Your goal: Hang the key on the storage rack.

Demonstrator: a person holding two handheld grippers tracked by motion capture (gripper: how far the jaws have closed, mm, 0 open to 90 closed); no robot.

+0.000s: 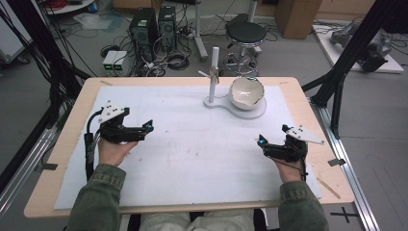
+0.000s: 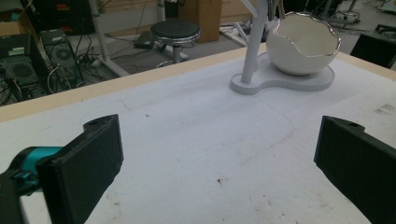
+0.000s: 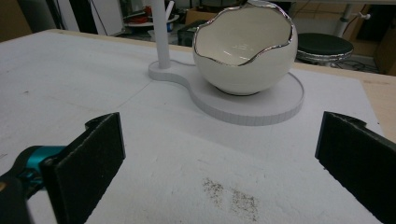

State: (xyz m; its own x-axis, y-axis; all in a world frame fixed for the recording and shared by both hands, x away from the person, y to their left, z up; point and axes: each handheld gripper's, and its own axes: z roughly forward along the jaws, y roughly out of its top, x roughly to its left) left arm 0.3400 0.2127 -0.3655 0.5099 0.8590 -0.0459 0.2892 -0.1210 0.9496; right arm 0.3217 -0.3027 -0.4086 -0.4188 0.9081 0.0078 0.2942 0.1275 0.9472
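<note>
High view first: two black grippers, left gripper (image 1: 150, 126) and right gripper (image 1: 260, 140), both with jaws spread wide and empty, resting low over the white table mat (image 1: 192, 154). Farther back, one white egg-shaped bowl with a silver rim (image 1: 247, 93) sits on one white stand base (image 1: 257, 111), beside one upright white post (image 1: 214, 72).

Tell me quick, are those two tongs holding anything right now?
Left tongs: open, holding nothing, over the white mat.
Right tongs: open, holding nothing, facing the egg-shaped bowl.
</note>
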